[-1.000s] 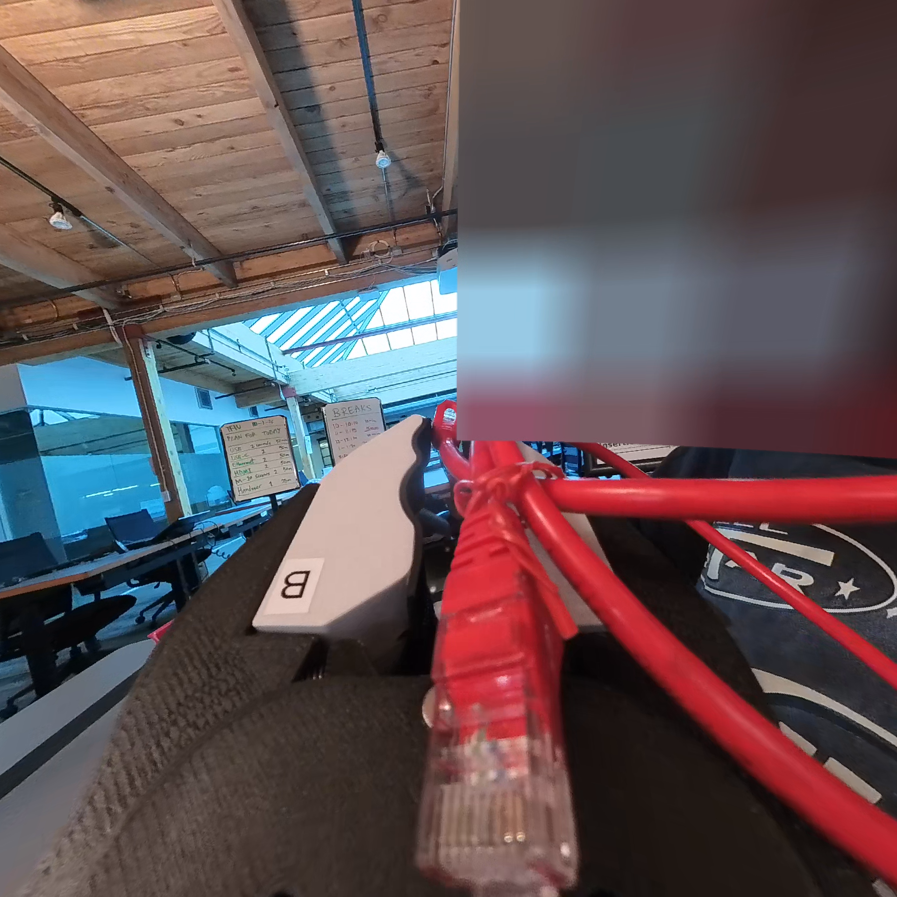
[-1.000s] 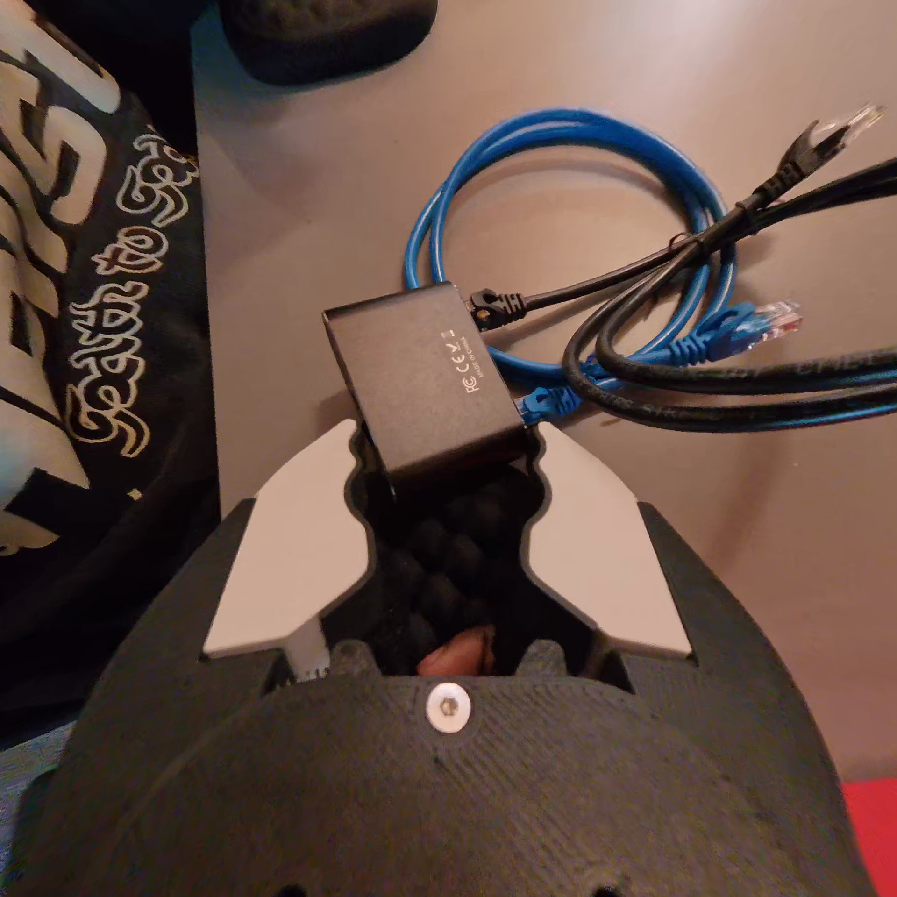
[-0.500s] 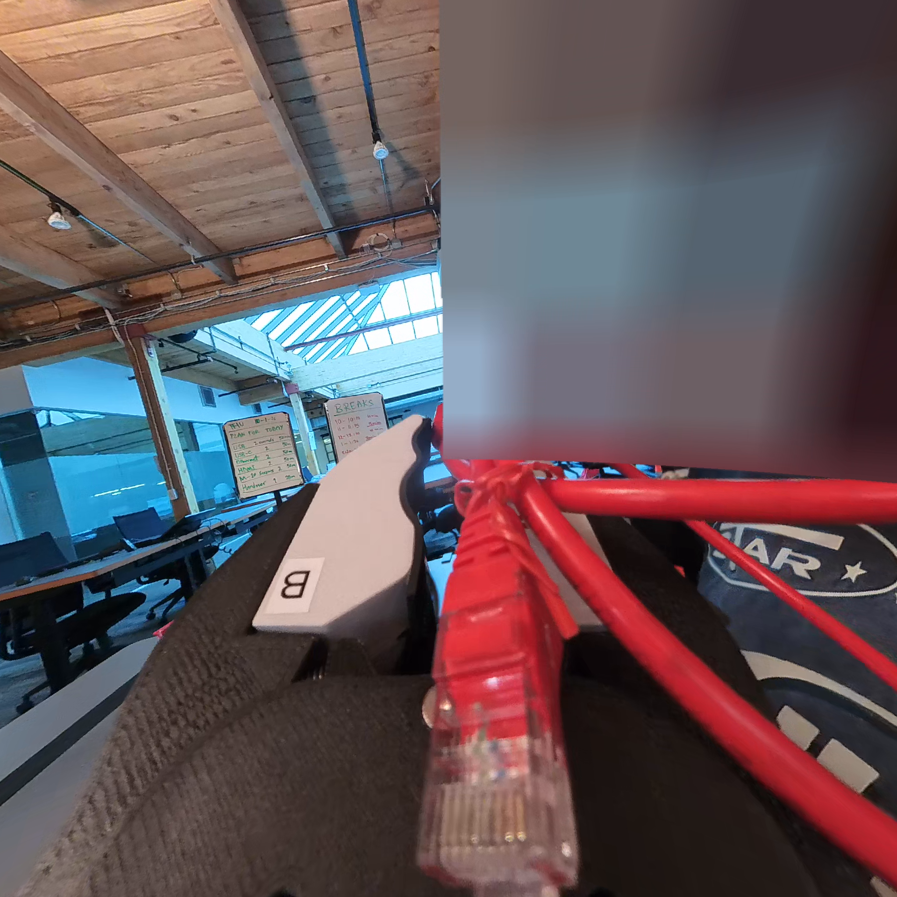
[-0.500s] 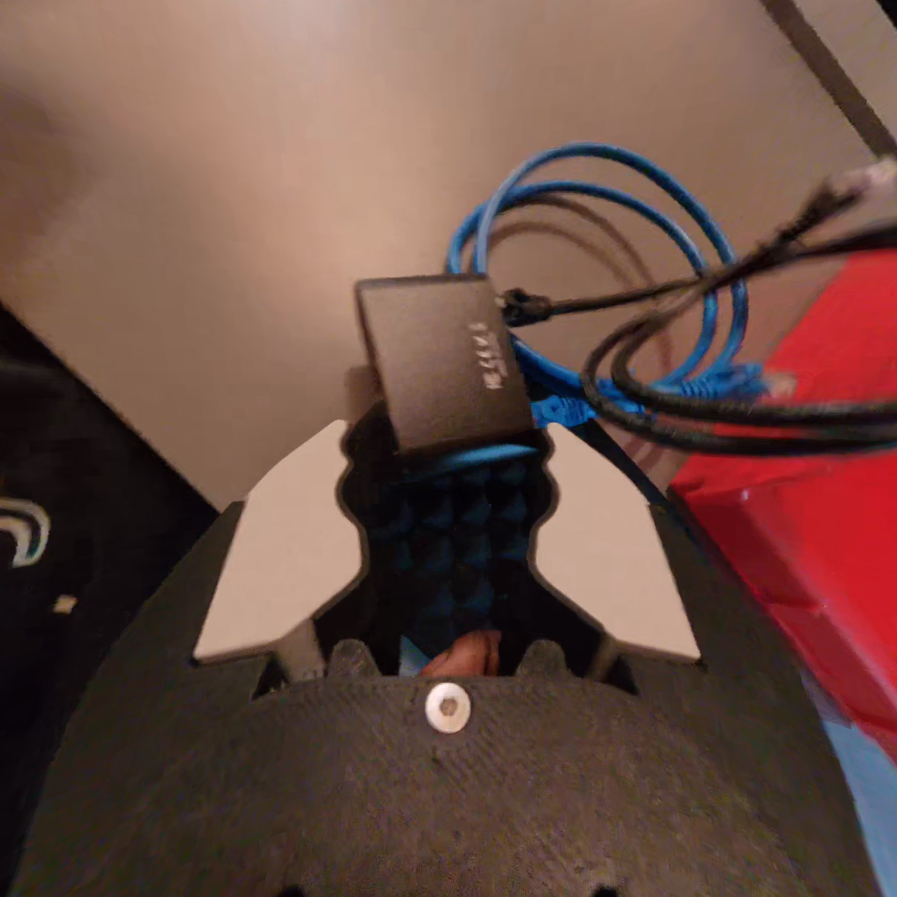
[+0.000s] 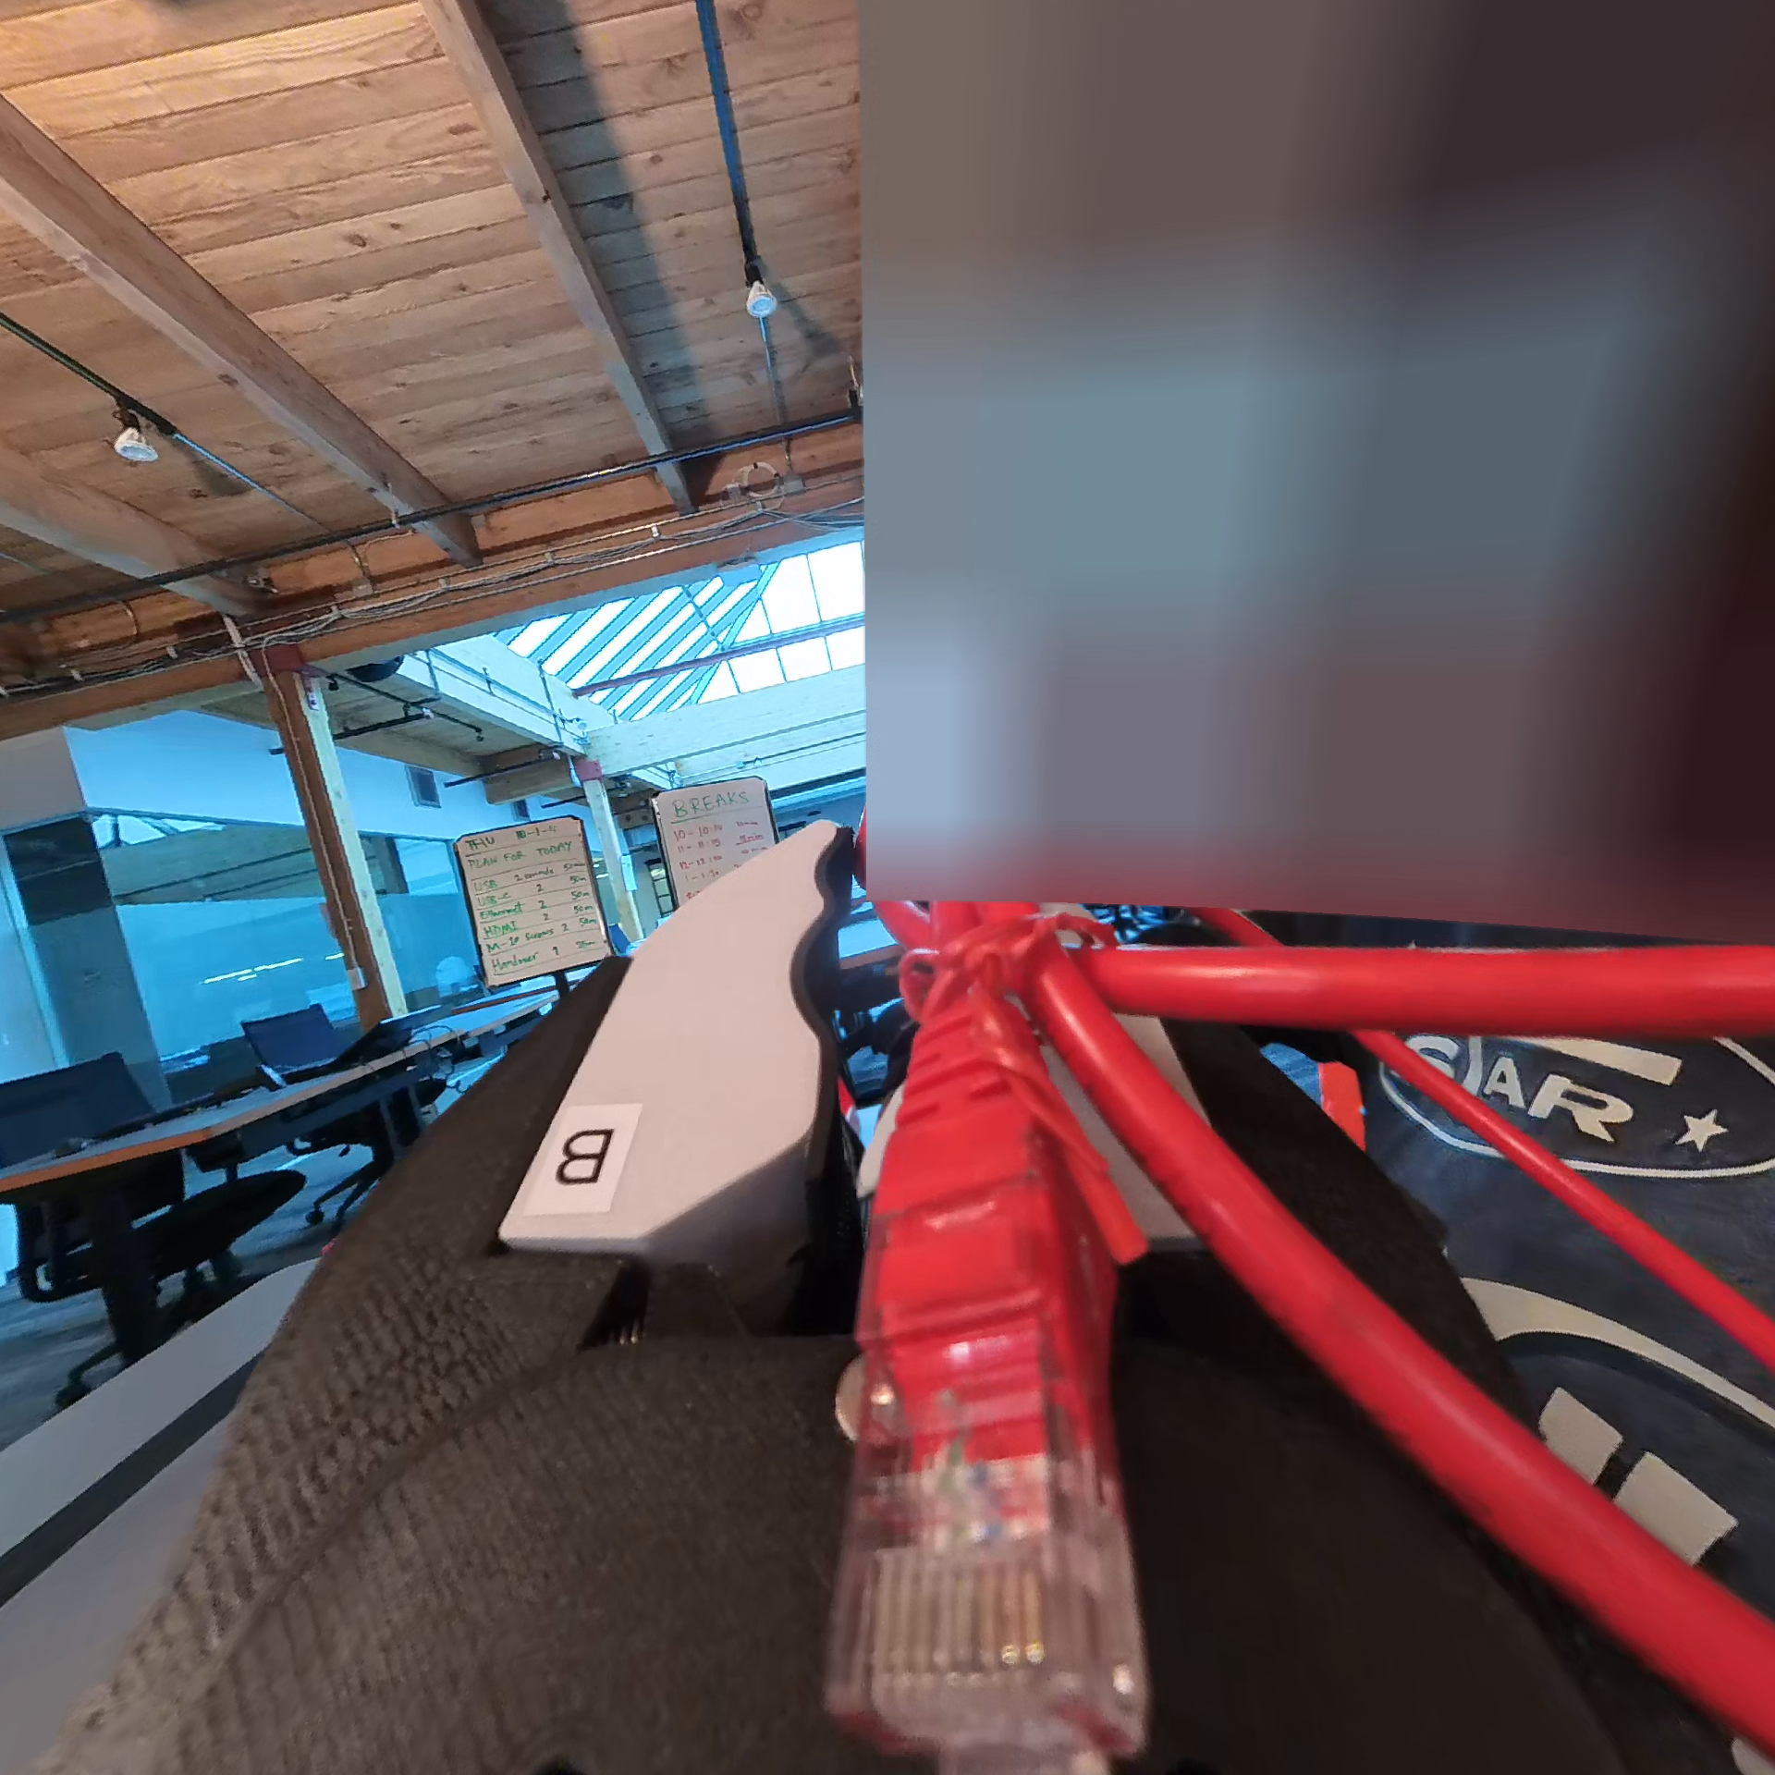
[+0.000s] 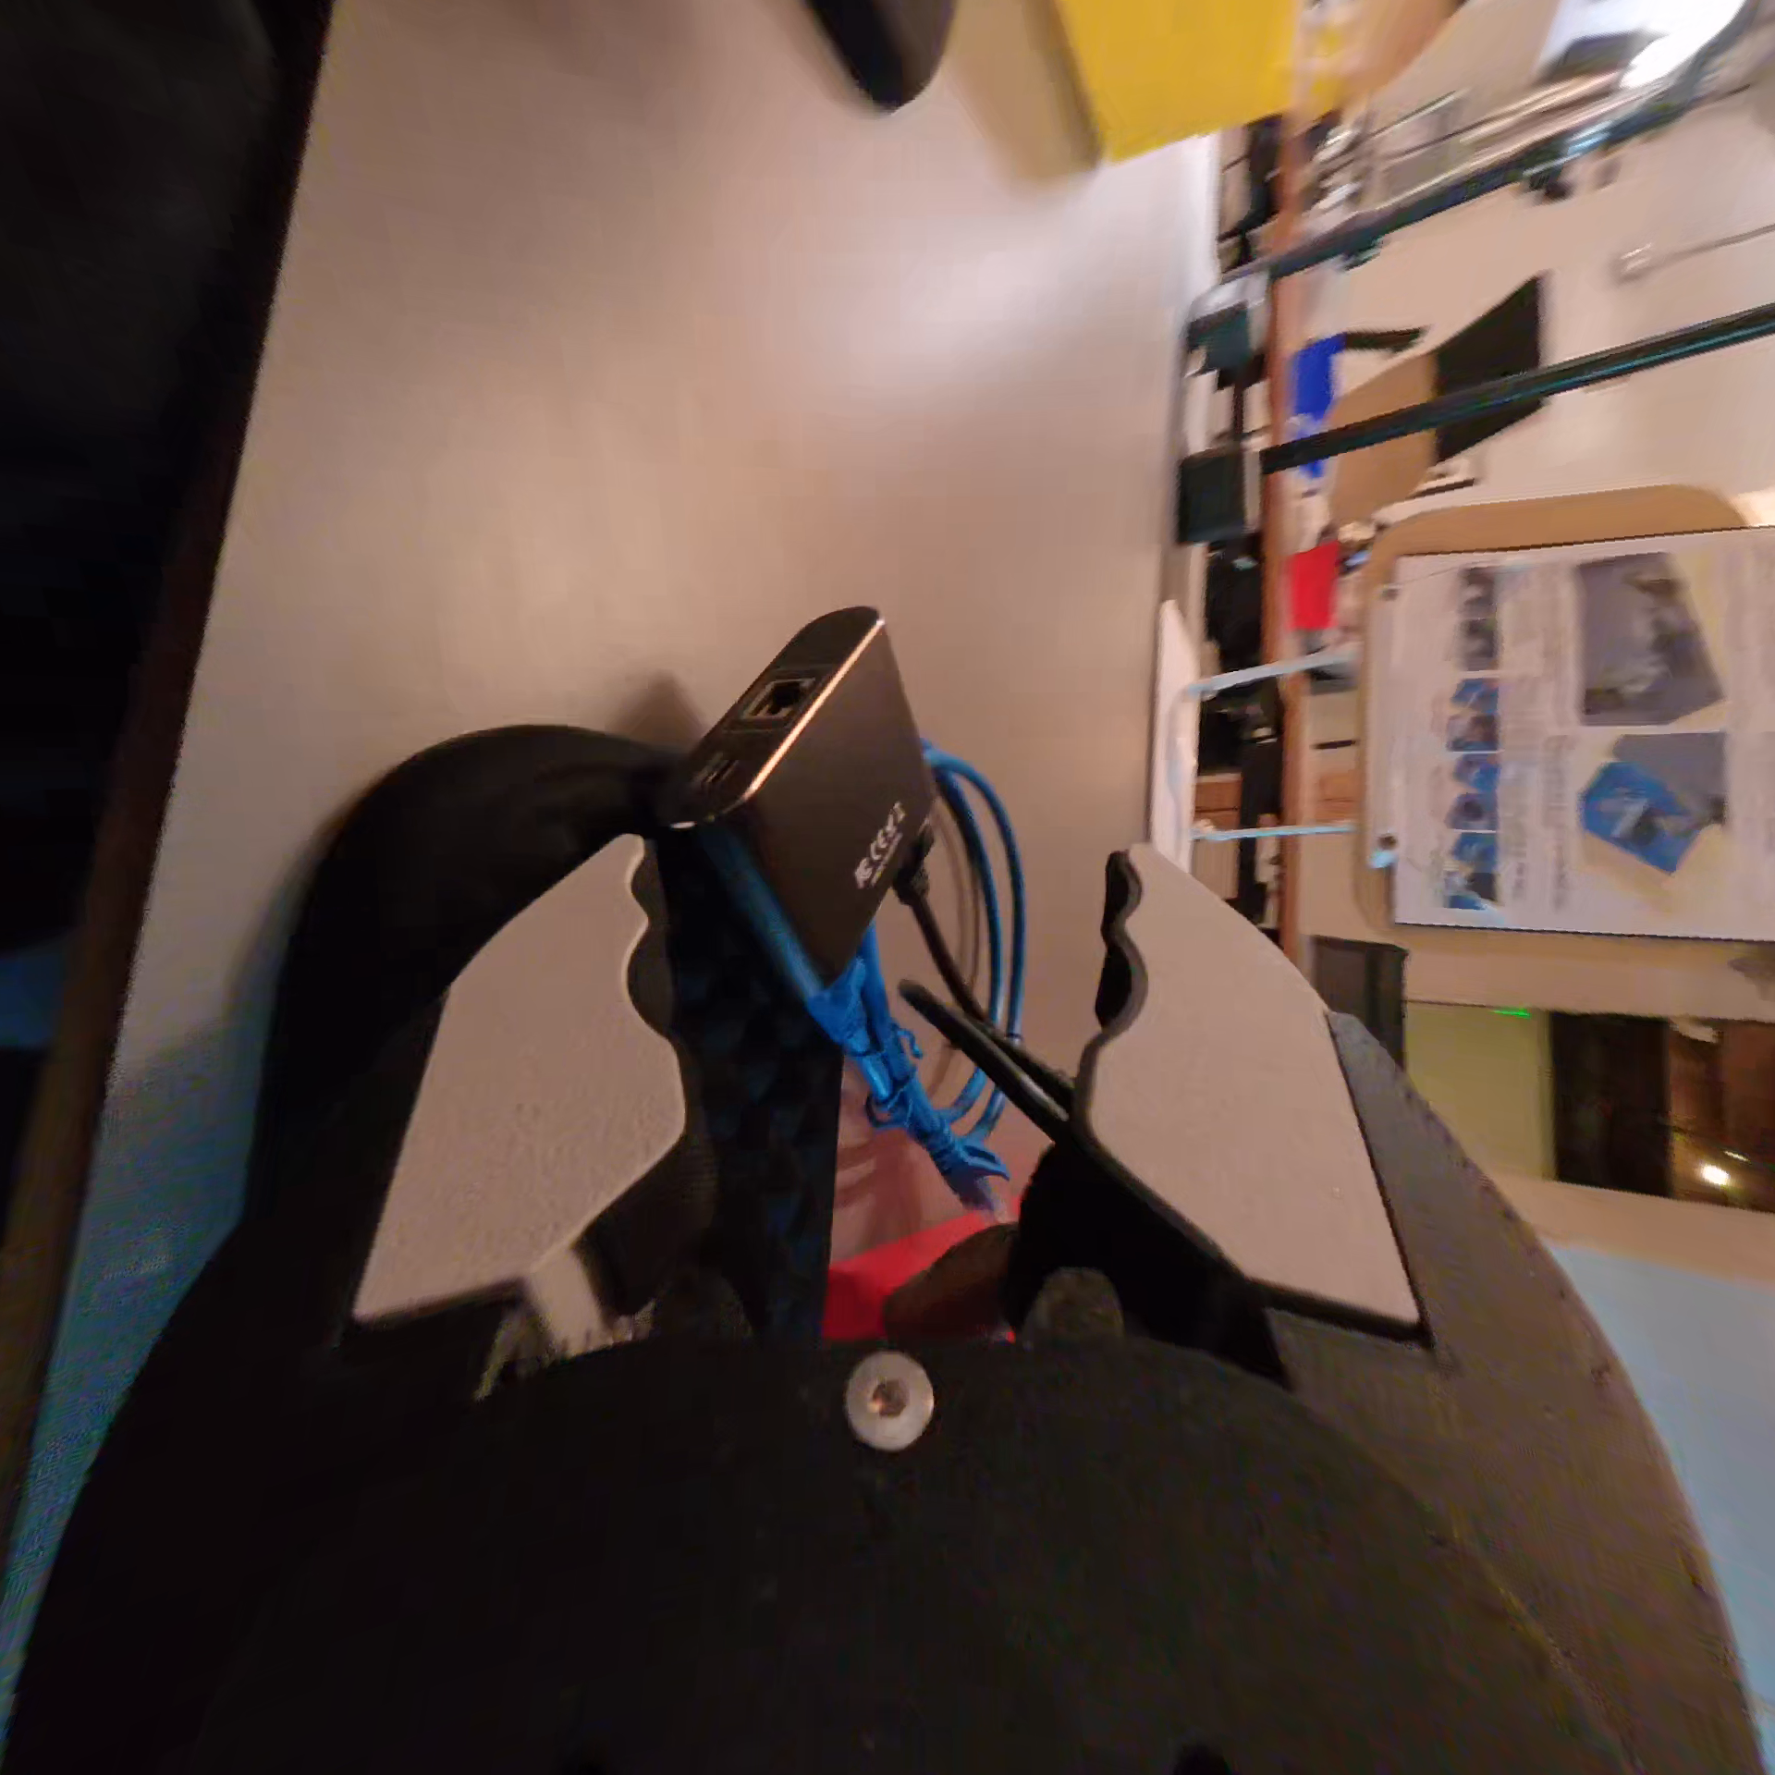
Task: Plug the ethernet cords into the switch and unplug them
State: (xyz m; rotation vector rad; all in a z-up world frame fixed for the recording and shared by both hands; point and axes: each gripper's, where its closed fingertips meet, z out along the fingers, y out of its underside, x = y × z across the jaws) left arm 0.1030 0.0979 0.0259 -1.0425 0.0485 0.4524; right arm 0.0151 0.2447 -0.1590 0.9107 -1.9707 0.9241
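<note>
My left gripper (image 5: pixel 903 941) points up toward the ceiling and is shut on a bundled red ethernet cord (image 5: pixel 1249 1277). The cord's clear-tipped plug (image 5: pixel 980 1537) hangs back toward the camera, and the cord hides the right finger. In the right wrist view the black switch (image 6: pixel 826 797) sits tilted at the left finger (image 6: pixel 538 1105) of my right gripper (image 6: pixel 879 864), with an empty port facing up-left. The jaws stand wider than the switch, and the right finger (image 6: pixel 1229 1105) is clear of it. A blue cord (image 6: pixel 999 864) and a black cord (image 6: pixel 970 1037) run from its far side.
The beige table (image 6: pixel 672 384) fills the rolled right wrist view. A black curved shape (image 6: pixel 480 816) touches the switch's left end. A yellow thing (image 6: pixel 1181 67), a dark rounded object (image 6: pixel 884 48) and a poster board (image 6: pixel 1575 730) lie beyond. A person's dark printed shirt (image 5: pixel 1585 1249) is close on the right. My right fingertips sit around 25 centimeters from my left ones.
The right wrist view has rolled about a quarter turn and its jaws have spread wider. The switch has tipped toward the left finger and now shows its port face. The left gripper has barely moved.
</note>
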